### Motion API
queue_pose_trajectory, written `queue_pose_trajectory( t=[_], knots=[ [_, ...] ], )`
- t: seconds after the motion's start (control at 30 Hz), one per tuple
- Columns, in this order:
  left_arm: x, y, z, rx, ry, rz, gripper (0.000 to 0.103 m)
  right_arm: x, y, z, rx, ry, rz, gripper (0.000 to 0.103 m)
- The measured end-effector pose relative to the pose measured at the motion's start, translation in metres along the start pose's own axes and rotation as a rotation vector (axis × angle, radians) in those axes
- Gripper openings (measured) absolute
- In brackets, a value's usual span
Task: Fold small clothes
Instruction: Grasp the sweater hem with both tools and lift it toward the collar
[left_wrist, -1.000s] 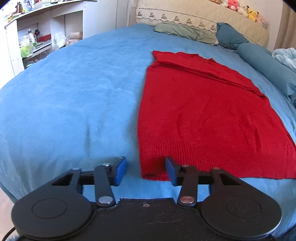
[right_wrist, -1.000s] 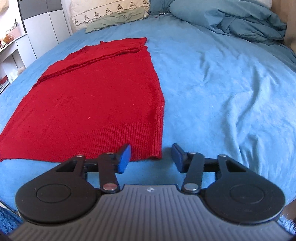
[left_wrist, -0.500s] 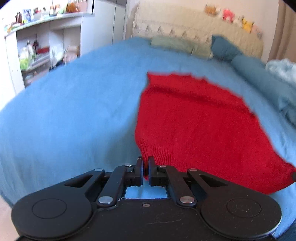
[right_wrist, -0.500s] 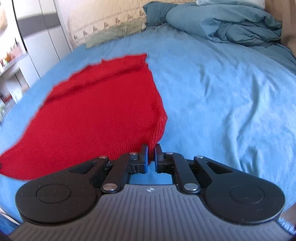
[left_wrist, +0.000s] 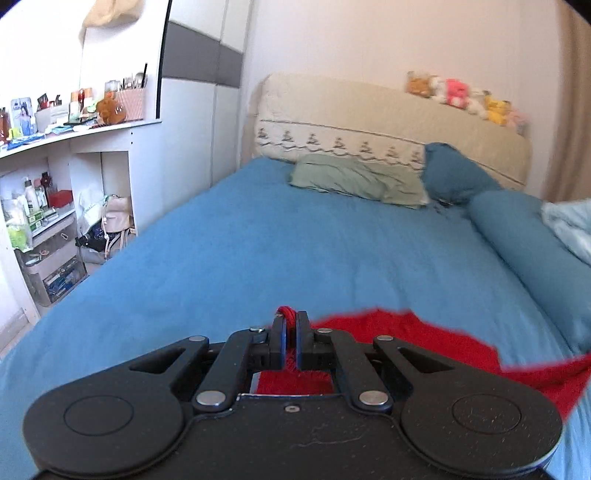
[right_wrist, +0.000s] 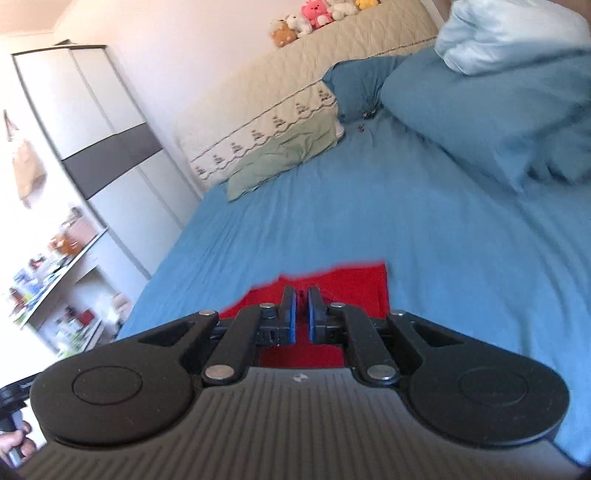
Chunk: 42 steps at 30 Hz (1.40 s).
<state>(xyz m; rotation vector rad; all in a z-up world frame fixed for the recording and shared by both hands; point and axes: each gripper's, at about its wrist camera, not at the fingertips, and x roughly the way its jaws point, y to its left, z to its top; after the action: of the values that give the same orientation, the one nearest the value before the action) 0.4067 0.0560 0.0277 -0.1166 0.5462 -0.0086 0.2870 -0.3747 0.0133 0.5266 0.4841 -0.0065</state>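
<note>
A red knit garment (left_wrist: 413, 339) lies on the blue bed (left_wrist: 295, 258). My left gripper (left_wrist: 290, 325) is shut on its hem corner, a tuft of red showing between the blue pads, held above the bed. The cloth trails right and below it. In the right wrist view my right gripper (right_wrist: 302, 299) is shut on the other hem corner of the same garment (right_wrist: 351, 288), also lifted. Most of the garment is hidden beneath both grippers.
A green pillow (left_wrist: 354, 179) and a blue pillow (left_wrist: 454, 173) lie at the headboard (left_wrist: 388, 118), with plush toys on top. A rolled blue duvet (left_wrist: 532, 251) runs along the right. White shelves (left_wrist: 55, 177) with clutter stand left of the bed.
Both grippers closed on the hem corners, then lifted and carried them toward the head of the bed. The garment now sits low in both views, mostly under the grippers.
</note>
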Motion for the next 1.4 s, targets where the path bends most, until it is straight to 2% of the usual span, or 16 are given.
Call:
queue_pose_trajectory(
  t=[0.1,0.17,0.3,0.43,0.53,0.6,0.63,0.67,0.7,0.77,0.87,0.93,1.07,1.13,1.33,1.4],
  knots=[
    [0.084,-0.011,0.029,-0.027,0.039,0.055,0.004,0.079,0.001,0.039,0.018,0.021,-0.052,0.021],
    [0.141,-0.017,0.029,-0.036,0.071,0.084,0.004,0.141,-0.007,0.051,0.017,0.035,-0.095,0.021],
    [0.249,-0.025,-0.004,-0.045,0.174,0.125,0.004,0.251,-0.034,0.034,-0.018,0.089,-0.153,0.021],
    [0.293,-0.019,-0.024,-0.041,0.227,0.153,0.004,0.304,-0.059,0.014,-0.013,0.122,-0.184,0.021],
    [0.302,-0.016,-0.018,-0.048,0.256,0.143,0.006,0.319,-0.063,0.018,-0.043,0.136,-0.183,0.023],
    [0.299,-0.015,-0.013,-0.064,0.276,0.135,0.02,0.323,-0.06,0.023,-0.08,0.155,-0.193,0.032],
    [0.294,-0.015,-0.009,-0.069,0.281,0.134,0.048,0.323,-0.058,0.025,-0.099,0.16,-0.201,0.059],
    [0.289,-0.014,-0.005,-0.064,0.278,0.131,0.063,0.323,-0.057,0.029,-0.111,0.166,-0.205,0.076],
    [0.279,-0.014,-0.002,-0.05,0.261,0.121,0.08,0.32,-0.053,0.031,-0.126,0.159,-0.212,0.101],
    [0.263,-0.019,0.002,0.008,0.231,0.087,0.084,0.298,-0.043,0.029,-0.171,0.111,-0.198,0.103],
    [0.224,-0.03,-0.004,0.158,0.229,0.048,0.088,0.273,-0.023,0.02,-0.261,0.151,-0.158,0.103],
    [0.194,-0.035,-0.019,0.222,0.231,0.005,0.101,0.253,-0.005,0.004,-0.329,0.176,-0.157,0.103],
    [0.167,-0.045,-0.061,0.3,0.284,-0.068,0.102,0.228,0.019,-0.036,-0.363,0.235,-0.117,0.103],
    [0.166,-0.046,-0.083,0.305,0.336,-0.073,0.102,0.228,0.022,-0.059,-0.358,0.297,-0.094,0.103],
    [0.181,-0.031,-0.138,0.281,0.461,-0.014,0.102,0.232,0.004,-0.119,-0.37,0.4,-0.202,0.103],
    [0.176,-0.022,-0.144,0.242,0.442,-0.033,0.103,0.225,-0.008,-0.129,-0.37,0.384,-0.233,0.103]
  ],
)
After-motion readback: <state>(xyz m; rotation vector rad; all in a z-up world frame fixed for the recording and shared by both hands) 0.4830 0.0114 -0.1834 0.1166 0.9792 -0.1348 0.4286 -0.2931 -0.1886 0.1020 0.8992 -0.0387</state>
